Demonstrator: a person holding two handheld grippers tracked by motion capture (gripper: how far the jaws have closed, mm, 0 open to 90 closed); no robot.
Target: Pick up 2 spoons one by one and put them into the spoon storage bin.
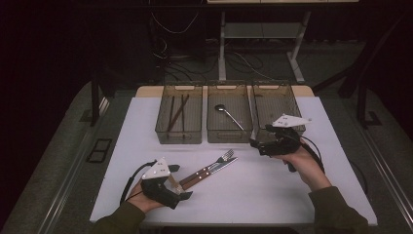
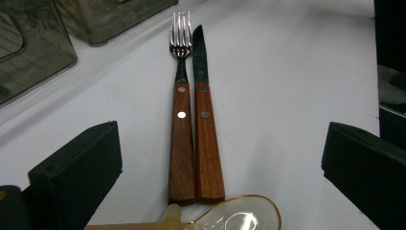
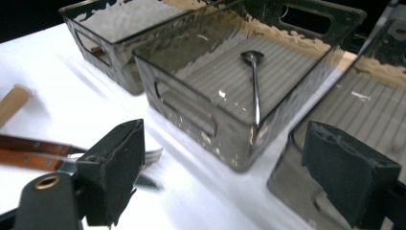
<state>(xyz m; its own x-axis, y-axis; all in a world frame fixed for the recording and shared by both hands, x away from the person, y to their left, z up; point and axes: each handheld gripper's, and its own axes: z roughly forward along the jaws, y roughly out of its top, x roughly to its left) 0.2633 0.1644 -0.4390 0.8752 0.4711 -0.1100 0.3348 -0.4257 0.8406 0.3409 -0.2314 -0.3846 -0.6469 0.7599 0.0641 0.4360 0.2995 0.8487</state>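
Currently: fork (image 2: pixel 180 105) and knife (image 2: pixel 205 110), wooden handles touching, at table (image 1: pixel 272 195) centre, apparently awaiting sorting into 3 bins (image 1: pixel 229 119) at 12 o'clock. Left gripper (image 1: pixel 181 181) at 7 o'clock, jaws apart, empty, aimed along handles. Right gripper (image 1: pixel 257 144) at 3 o'clock, jaws apart, empty.

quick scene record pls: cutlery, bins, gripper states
fork: on white table, wooden handle, beside knife
knife: touching fork, parallel
left bin: two dark sticks
middle bin: spoon
right bin: contents unclear
left gripper: open, aimed at handles
right gripper: open, holding nothing, near middle bin
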